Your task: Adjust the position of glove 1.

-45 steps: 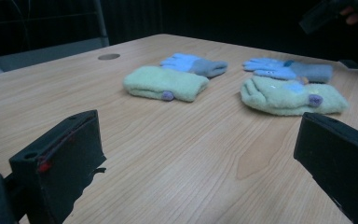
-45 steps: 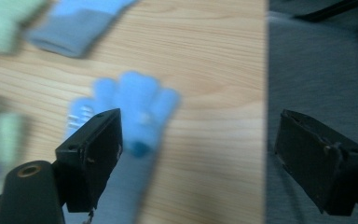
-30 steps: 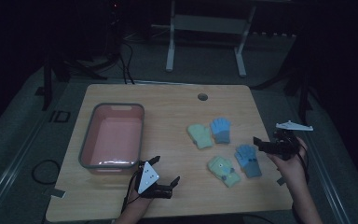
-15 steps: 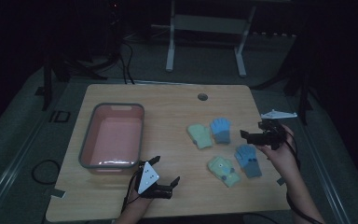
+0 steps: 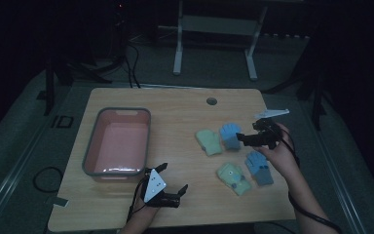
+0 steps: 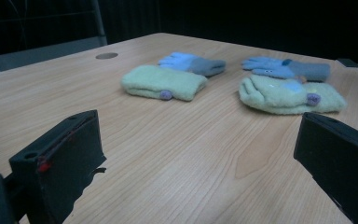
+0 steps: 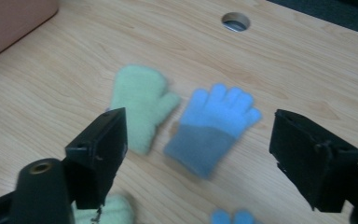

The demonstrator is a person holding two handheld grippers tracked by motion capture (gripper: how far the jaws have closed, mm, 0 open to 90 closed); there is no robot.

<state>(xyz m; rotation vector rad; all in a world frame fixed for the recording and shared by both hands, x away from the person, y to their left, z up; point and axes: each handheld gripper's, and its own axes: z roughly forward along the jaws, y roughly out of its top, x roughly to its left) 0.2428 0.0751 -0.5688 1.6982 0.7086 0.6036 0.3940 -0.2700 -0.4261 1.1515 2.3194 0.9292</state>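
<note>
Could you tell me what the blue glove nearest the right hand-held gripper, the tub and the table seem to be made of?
Blue glove: soft knitted fleece or wool, judging by its fuzzy, matte nap; grey cuff.
Tub: probably moulded plastic, with smooth pink walls, a faint sheen and a grey rim.
Table: wood or wood-look laminate, with visible grain lines and a smooth, satin finish; I cannot tell which.

The blue glove (image 7: 213, 129) lay flat on the tabletop (image 7: 307, 70), palm side down, below and ahead of the fingers (image 7: 103, 154) of the right gripper (image 5: 243, 140), framed between them but not touched. Its finger part was bright blue and its cuff was grey-blue. The finger tips pointed away from the gripper. A pale green mitten (image 7: 142, 103) lay just beside it, close to the left finger.
</note>
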